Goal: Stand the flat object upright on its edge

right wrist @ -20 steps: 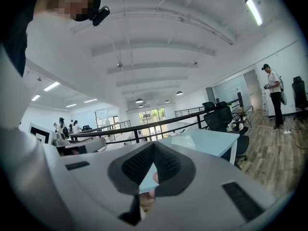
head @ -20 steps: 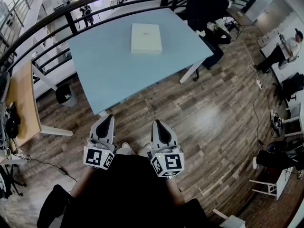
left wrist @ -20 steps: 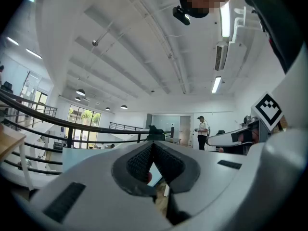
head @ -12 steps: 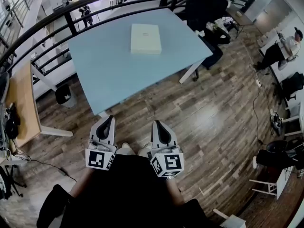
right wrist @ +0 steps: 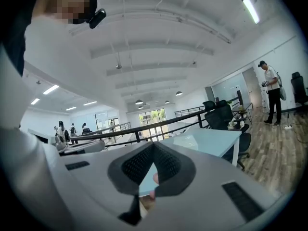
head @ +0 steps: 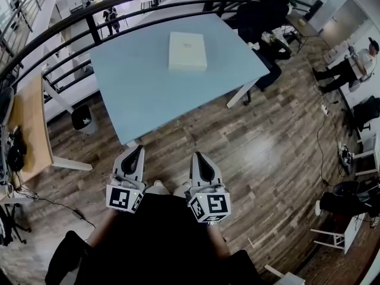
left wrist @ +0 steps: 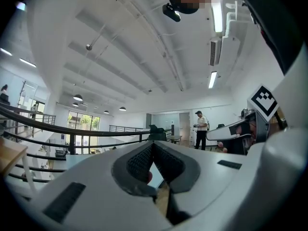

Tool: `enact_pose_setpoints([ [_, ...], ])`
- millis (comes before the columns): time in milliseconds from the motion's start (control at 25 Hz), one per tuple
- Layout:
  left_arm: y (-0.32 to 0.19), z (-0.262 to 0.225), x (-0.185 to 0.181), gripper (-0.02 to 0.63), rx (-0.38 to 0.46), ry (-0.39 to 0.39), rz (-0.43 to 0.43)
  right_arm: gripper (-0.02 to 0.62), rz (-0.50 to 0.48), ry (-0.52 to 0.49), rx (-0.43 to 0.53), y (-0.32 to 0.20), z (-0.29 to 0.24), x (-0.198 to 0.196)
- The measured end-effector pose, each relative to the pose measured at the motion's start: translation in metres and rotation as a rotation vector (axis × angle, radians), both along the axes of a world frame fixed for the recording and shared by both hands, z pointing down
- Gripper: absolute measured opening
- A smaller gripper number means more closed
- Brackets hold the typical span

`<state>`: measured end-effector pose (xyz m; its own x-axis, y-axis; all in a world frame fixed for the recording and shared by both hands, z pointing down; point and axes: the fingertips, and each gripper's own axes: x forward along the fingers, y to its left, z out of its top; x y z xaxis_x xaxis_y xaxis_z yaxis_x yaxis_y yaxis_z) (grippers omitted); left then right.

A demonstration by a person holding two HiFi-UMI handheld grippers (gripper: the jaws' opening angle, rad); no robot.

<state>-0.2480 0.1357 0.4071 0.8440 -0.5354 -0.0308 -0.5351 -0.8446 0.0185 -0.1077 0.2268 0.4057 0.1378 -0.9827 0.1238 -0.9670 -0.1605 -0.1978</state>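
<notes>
Box (head: 187, 51), flat and white, is lying on its broad face toward the far side of the pale blue table (head: 148, 94), with bare tabletop showing all round it. Nothing is touching it. A dark railing (head: 90, 27) is curving past behind the table, and wood floor (head: 267, 147) is stretching from the table's near edge to me. I am holding both grippers low and close to my body, well apart from the box and pointing toward the table. My left gripper (head: 134, 150) is clenching on nothing, its jaws meeting tip to tip. My right gripper (head: 198, 157) is doing likewise, empty. A person (head: 350, 64) is standing far off at the right.
</notes>
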Motion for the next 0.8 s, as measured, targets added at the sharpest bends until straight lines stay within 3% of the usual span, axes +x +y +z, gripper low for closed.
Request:
enact_pose_setpoints([
  [440,-0.008,0.009,-0.008,0.003,-0.024,-0.015,0.001,0.008,-0.006,-0.01,-0.03,-0.008,0.007,-0.01],
  [800,-0.01,0.01,0.004,0.003,-0.011,-0.031,0.035,0.008,-0.03,-0.129,-0.029,-0.02,0.017,-0.001],
])
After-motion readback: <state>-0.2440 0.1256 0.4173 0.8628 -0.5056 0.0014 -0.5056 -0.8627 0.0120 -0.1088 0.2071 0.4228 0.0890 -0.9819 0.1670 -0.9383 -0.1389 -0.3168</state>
